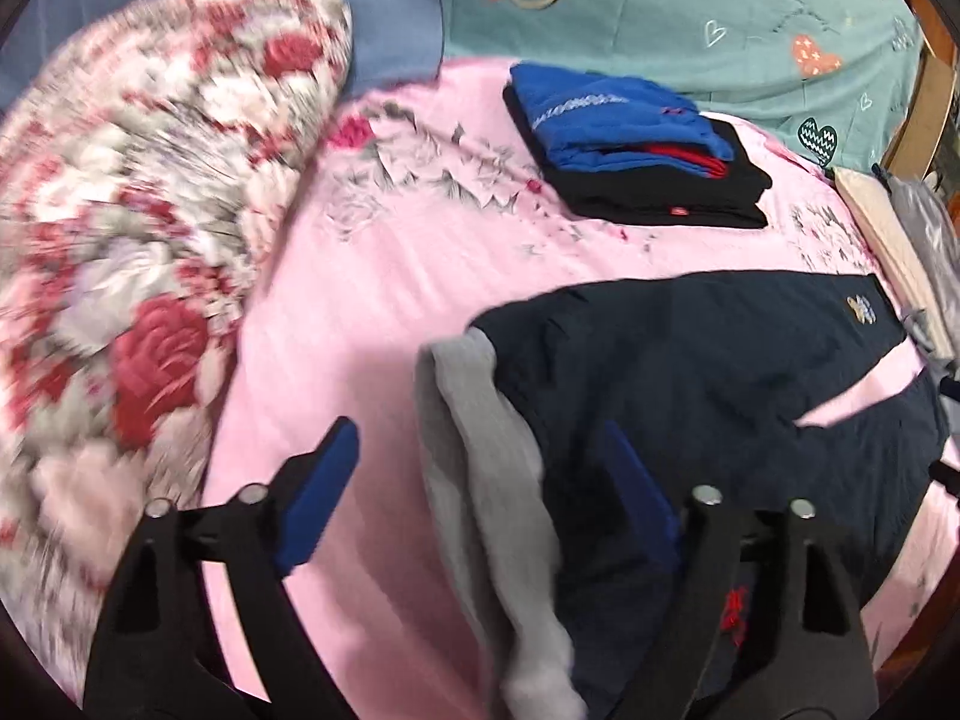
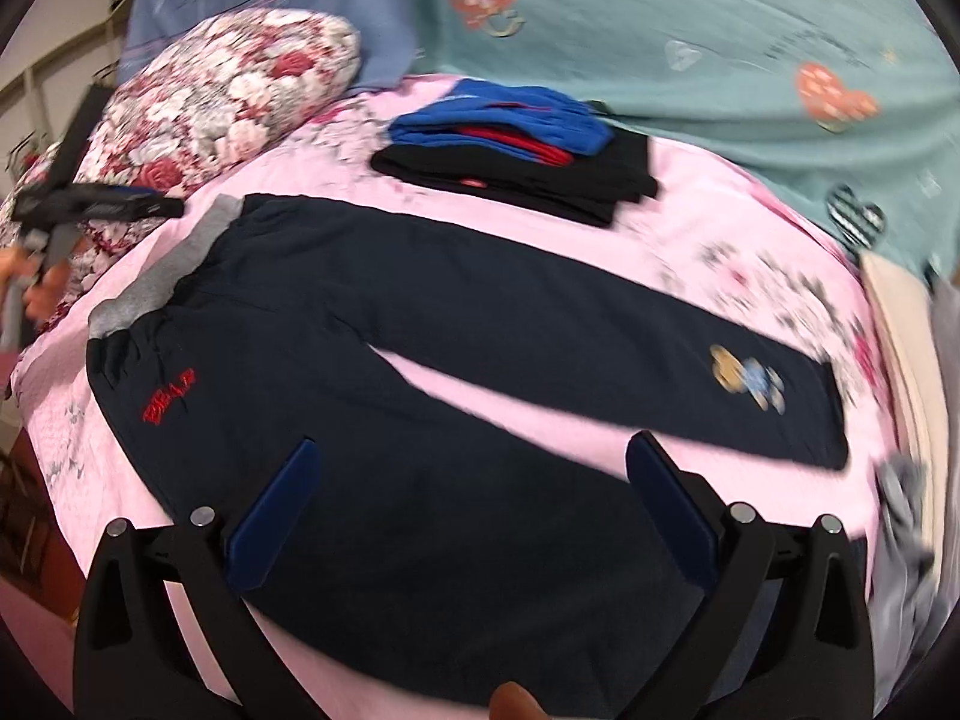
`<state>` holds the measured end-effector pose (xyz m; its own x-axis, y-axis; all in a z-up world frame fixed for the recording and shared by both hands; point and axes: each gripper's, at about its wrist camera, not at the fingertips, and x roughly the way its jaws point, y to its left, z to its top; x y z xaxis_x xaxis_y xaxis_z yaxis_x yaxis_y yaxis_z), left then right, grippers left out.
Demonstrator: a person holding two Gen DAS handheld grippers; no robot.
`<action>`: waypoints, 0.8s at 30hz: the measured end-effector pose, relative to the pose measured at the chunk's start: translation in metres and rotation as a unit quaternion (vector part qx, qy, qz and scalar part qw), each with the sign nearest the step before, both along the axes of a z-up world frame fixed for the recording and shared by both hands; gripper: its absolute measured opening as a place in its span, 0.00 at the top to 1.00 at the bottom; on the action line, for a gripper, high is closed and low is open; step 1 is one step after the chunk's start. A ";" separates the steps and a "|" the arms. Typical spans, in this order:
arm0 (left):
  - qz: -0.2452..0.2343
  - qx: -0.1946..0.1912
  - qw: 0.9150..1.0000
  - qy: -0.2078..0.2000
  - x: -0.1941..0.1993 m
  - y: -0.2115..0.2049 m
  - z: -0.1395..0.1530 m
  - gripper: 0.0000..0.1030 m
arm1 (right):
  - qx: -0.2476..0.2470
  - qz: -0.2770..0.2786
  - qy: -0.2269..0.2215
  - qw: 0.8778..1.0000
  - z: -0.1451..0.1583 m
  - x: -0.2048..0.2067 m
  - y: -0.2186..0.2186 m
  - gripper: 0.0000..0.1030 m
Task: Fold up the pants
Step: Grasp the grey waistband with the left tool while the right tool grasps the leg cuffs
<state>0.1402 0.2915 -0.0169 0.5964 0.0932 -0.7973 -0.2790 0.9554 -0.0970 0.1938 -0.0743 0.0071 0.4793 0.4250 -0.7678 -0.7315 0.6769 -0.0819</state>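
Observation:
Dark navy pants [image 2: 360, 300] lie flat on the pink bed sheet [image 2: 690, 228], their legs spread in a V toward the right. They have a grey waistband [image 2: 162, 264], red lettering by the waist and a cartoon patch on the far leg. My right gripper [image 2: 474, 444] hangs open over the near leg with nothing between its pads. In the left wrist view, my left gripper [image 1: 477, 429] is open astride the grey waistband [image 1: 480, 510] of the pants [image 1: 690, 360]. Its pads stand clear of the cloth.
A stack of folded clothes [image 1: 630, 138], blue over black, sits behind the pants. A floral quilt [image 1: 150, 210] is bunched at the left, and a teal heart-print blanket [image 1: 690, 12] lies at the back. Beige and grey cloth [image 1: 882, 228] lies at the right edge. A hand [image 2: 42, 291] shows far left.

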 end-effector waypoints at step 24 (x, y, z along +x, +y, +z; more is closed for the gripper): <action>-0.313 -0.029 0.938 0.147 0.125 -0.005 -0.030 0.84 | 0.000 0.126 0.052 0.991 0.013 0.099 0.097 0.01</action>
